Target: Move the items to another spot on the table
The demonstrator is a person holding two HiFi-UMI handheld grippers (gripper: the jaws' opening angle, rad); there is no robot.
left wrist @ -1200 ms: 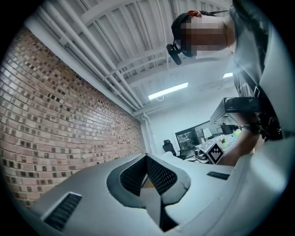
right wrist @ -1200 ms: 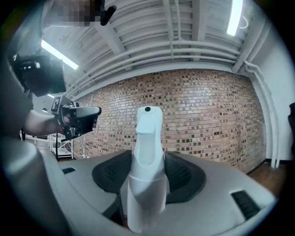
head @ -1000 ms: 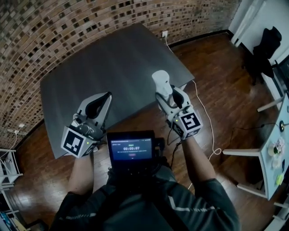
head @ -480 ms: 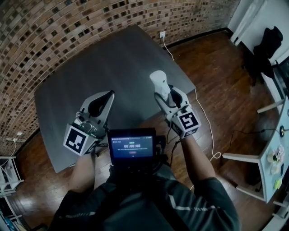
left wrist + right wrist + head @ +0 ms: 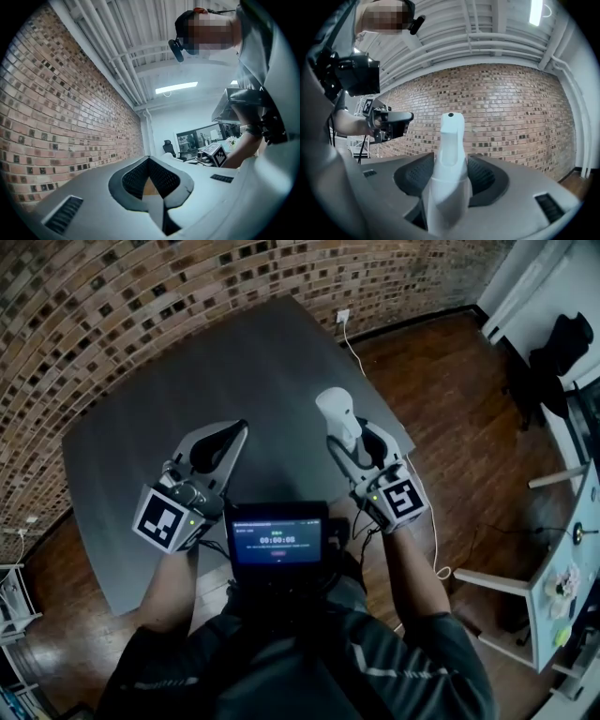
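A white spray-type bottle [image 5: 337,413] stands upright between the jaws of my right gripper [image 5: 351,435], which is shut on it. The right gripper view shows the bottle's neck and nozzle [image 5: 451,136] rising from between the pads of that gripper [image 5: 450,169]. My left gripper [image 5: 238,426] is at the left, its fingertips together with nothing held. In the left gripper view its jaws [image 5: 149,159] meet at the tip and enclose only an empty gap. Both grippers hover over the near part of a dark grey table [image 5: 169,371], whose top shows nothing on it.
A brick wall [image 5: 141,287] runs behind the table. A white cable [image 5: 424,486] trails over the wooden floor from a wall socket [image 5: 343,314]. A white table [image 5: 561,563] and a black chair [image 5: 555,338] stand at the right. A screen device [image 5: 274,546] hangs at the person's chest.
Both grippers have moved forward from the table's near edge to over its surface. The right gripper still holds the white bottle, and the left stays shut and empty.
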